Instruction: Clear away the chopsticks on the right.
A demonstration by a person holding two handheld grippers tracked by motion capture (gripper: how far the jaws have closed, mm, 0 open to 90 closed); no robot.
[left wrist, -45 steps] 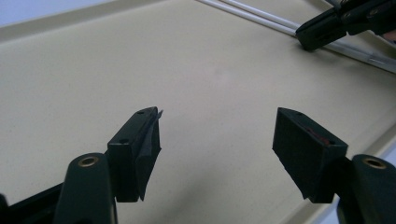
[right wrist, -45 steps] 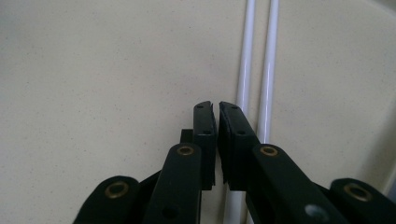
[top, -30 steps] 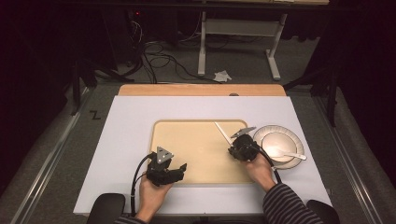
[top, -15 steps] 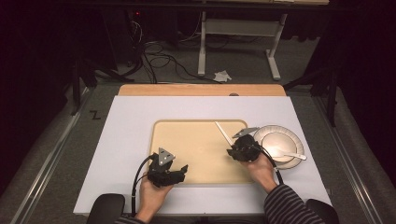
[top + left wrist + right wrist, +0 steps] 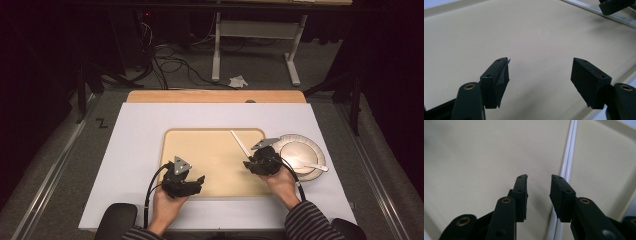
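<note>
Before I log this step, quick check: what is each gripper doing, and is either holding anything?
Left gripper: open wide, empty, over the tan tray.
Right gripper: open, narrower gap, empty, beside the white utensil handle on the tray.

Dim room: grey carpet floor [image 5: 60, 145] with black cables [image 5: 172, 57], a white desk frame [image 5: 255, 35], and crumpled paper [image 5: 238, 81].

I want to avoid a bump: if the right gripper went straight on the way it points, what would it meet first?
Probably the white utensil on the tan tray; it runs just past the right gripper, though depth is unclear.
</note>
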